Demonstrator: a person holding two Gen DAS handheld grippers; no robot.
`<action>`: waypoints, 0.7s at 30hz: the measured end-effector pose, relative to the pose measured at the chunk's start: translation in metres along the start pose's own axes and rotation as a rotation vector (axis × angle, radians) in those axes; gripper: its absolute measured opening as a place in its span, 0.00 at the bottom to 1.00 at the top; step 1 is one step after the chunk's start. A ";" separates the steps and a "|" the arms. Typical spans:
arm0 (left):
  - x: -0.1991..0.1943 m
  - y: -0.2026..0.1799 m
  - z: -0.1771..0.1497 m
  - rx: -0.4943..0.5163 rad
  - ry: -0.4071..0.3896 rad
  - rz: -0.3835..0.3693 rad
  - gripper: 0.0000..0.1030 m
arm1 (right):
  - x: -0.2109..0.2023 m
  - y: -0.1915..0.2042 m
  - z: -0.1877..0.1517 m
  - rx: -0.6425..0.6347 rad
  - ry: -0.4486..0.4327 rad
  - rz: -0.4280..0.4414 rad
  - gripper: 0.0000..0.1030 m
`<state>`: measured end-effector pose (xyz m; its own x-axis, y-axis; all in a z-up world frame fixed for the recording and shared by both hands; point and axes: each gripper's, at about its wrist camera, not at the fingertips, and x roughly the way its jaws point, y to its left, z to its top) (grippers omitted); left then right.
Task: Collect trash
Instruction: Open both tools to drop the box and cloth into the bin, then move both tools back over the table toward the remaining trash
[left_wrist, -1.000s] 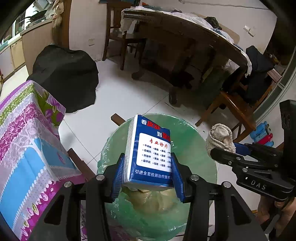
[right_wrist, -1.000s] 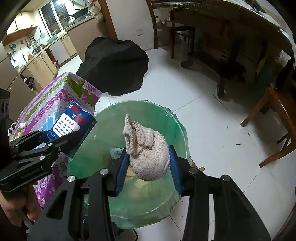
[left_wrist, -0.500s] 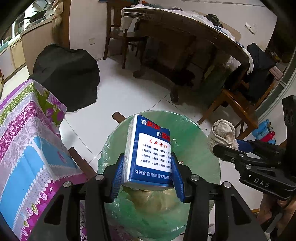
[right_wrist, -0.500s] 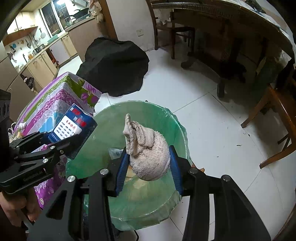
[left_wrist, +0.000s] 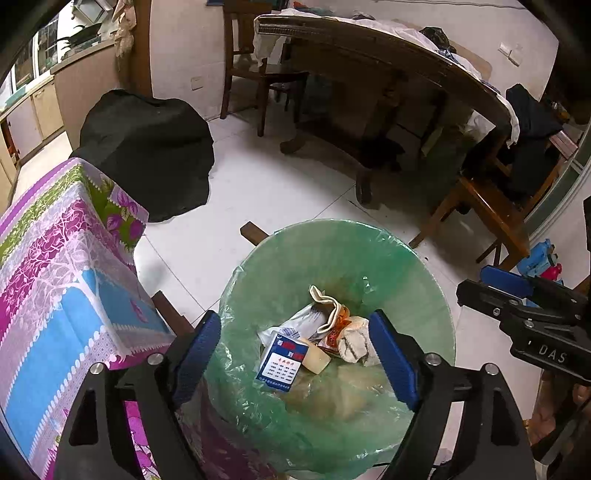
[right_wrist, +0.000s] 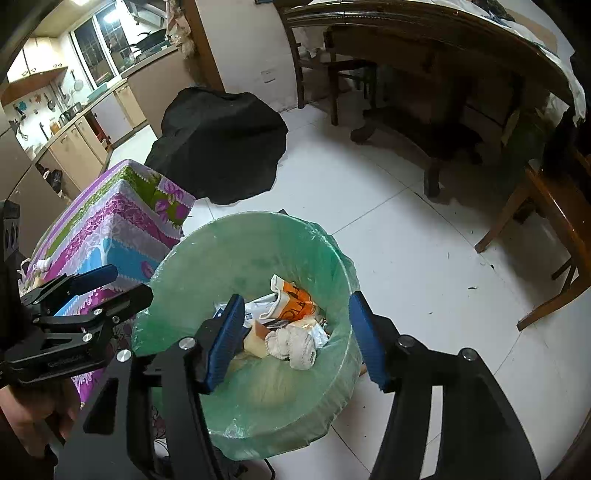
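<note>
A bin with a green liner (left_wrist: 332, 251) (right_wrist: 258, 236) stands on the floor beside a table. The blue tissue pack (left_wrist: 282, 360) lies inside it among other trash. The beige rag (left_wrist: 354, 341) (right_wrist: 295, 343) lies in the bin too, next to an orange wrapper (right_wrist: 295, 301). My left gripper (left_wrist: 295, 354) is open and empty above the bin's near rim. My right gripper (right_wrist: 295, 339) is open and empty above the bin. Each gripper also shows from the side in the other's view, the right one (left_wrist: 517, 295) and the left one (right_wrist: 92, 291).
A table with a purple, blue and green patterned cloth (left_wrist: 55, 266) (right_wrist: 110, 221) stands left of the bin. A black covered object (left_wrist: 147, 155) sits on the white tiled floor behind it. A dark wooden dining table (left_wrist: 388, 66) and chairs (left_wrist: 491, 206) stand at the back and right.
Both grippers have opened. The blue tissue pack has dropped from the left gripper and the beige rag from the right gripper; both now lie in the bin.
</note>
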<state>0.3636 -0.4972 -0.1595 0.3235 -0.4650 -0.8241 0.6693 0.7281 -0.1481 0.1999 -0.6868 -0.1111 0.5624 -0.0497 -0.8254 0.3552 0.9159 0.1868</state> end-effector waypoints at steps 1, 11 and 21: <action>0.000 0.000 0.000 0.000 0.001 0.000 0.81 | 0.000 0.000 0.000 0.000 0.000 0.001 0.55; -0.001 -0.003 -0.001 0.000 -0.003 0.000 0.81 | 0.000 0.001 -0.003 -0.005 -0.003 0.005 0.55; -0.005 -0.007 0.000 0.007 -0.007 0.002 0.81 | 0.000 -0.001 -0.005 0.002 -0.008 0.005 0.55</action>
<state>0.3572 -0.4996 -0.1548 0.3294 -0.4671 -0.8206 0.6733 0.7255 -0.1428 0.1957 -0.6857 -0.1134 0.5704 -0.0487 -0.8199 0.3540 0.9154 0.1918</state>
